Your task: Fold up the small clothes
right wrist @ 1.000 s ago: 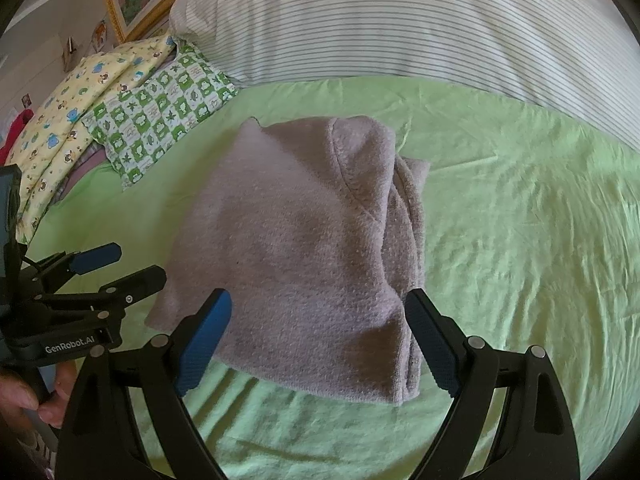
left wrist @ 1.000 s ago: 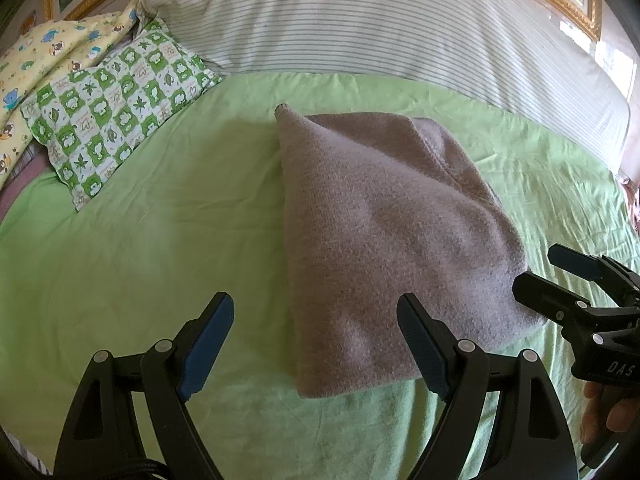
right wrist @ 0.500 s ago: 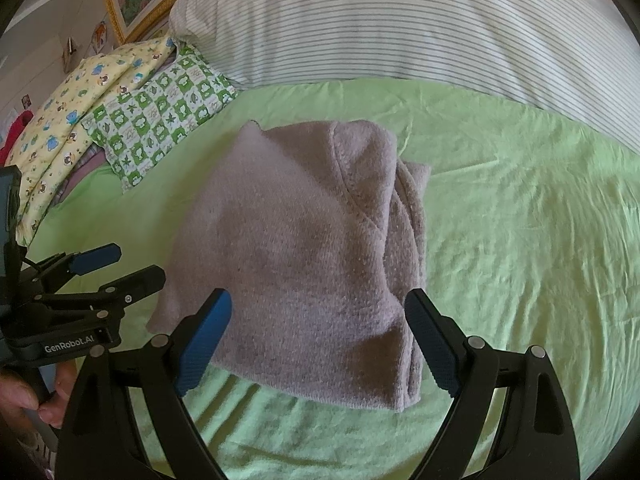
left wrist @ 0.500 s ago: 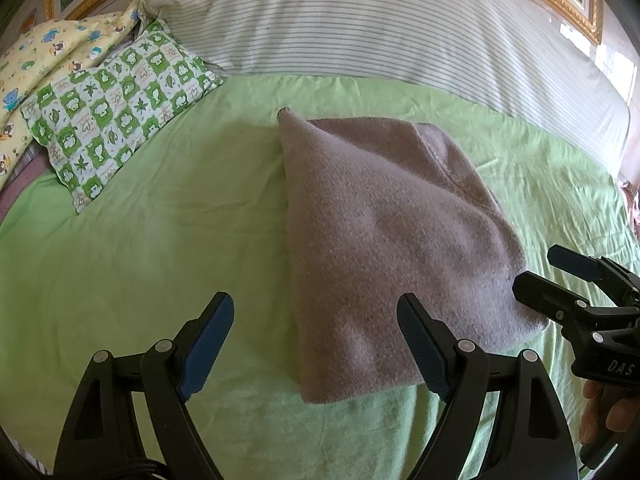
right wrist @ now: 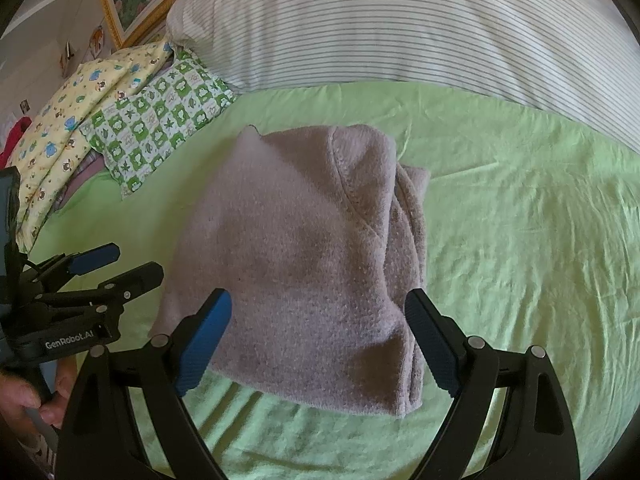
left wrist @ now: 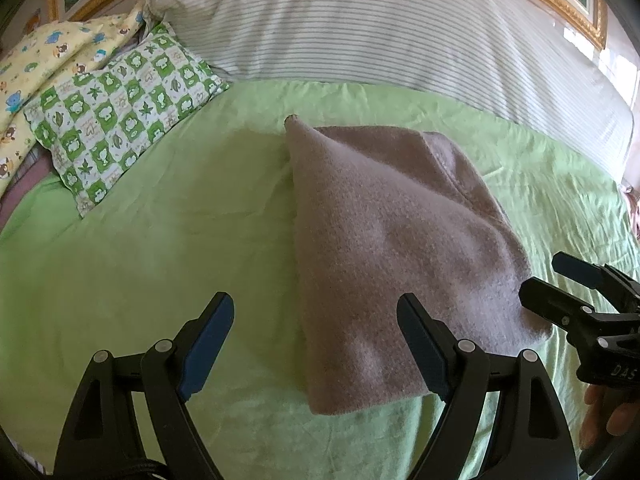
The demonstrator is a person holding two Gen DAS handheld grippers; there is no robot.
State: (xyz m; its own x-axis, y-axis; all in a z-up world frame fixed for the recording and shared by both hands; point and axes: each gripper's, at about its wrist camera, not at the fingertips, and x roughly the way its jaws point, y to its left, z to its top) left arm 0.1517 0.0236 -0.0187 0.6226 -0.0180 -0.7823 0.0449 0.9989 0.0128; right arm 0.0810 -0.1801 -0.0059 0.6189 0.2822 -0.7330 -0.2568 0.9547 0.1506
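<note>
A grey fleece garment (left wrist: 396, 240) lies folded into a thick rectangle on the green bed sheet (left wrist: 152, 248); it also shows in the right wrist view (right wrist: 304, 264), with stacked layers along its right edge. My left gripper (left wrist: 316, 344) is open and empty, just short of the garment's near left corner. My right gripper (right wrist: 320, 340) is open and empty, above the garment's near edge. Each gripper shows in the other's view: the right one (left wrist: 560, 284) beside the garment's right side, the left one (right wrist: 116, 268) at its left side.
A large striped pillow (left wrist: 380, 28) runs along the far side of the bed. A green checked pillow (left wrist: 120, 108) and a yellow patterned one (left wrist: 44, 56) lie at the far left. Gold picture frames (right wrist: 120, 8) hang behind. Open sheet (right wrist: 520, 220) lies right of the garment.
Both grippers have drawn back slightly toward me, so the garment sits a little farther from the fingers. The garment itself has not moved, and both grippers stay open.
</note>
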